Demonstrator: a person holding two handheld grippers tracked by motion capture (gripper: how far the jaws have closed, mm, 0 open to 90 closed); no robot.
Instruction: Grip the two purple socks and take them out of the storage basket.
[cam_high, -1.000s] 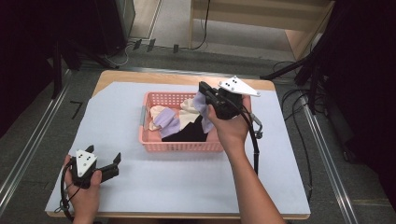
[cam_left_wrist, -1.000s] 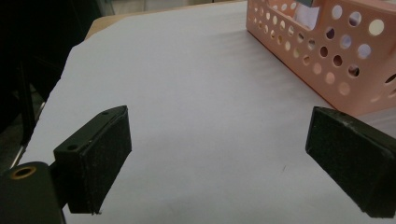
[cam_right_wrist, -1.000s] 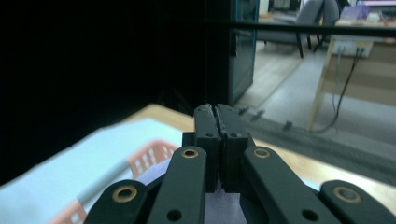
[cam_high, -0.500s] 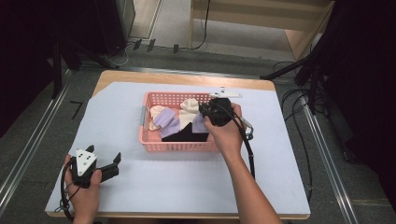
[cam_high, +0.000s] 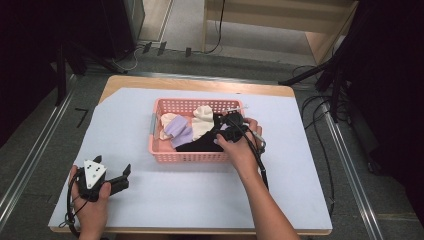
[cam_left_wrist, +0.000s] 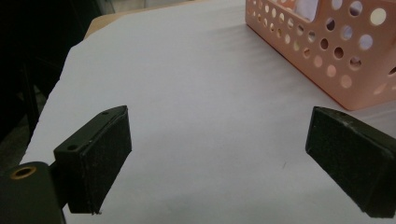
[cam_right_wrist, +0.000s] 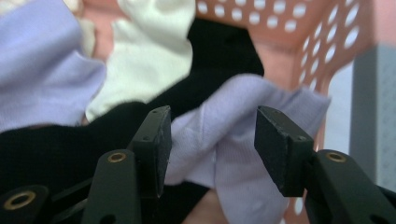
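So from the high view, the right claw (cam_high: 220, 134) is down inside the pink basket (cam_high: 161, 150), sitting mid-worktop (cam_high: 210, 200), nose in the pile of socks. Over at the near left corner the left claw (cam_high: 111, 174) rests on the white sheet, well apart from the basket.

Left gripper view next: its jaws stand partly open with just bare sheet between them, nothing held, and a corner of the basket (cam_left_wrist: 327, 56) is off to the upper right.

Right gripper view: the right claw (cam_right_wrist: 210, 149) has just been opening, and its pads now sit either side of a lavender sock (cam_right_wrist: 243, 116) without squeezing it. That sock lies over a black sock (cam_right_wrist: 46, 144), with a cream sock (cam_right_wrist: 149, 51) behind.
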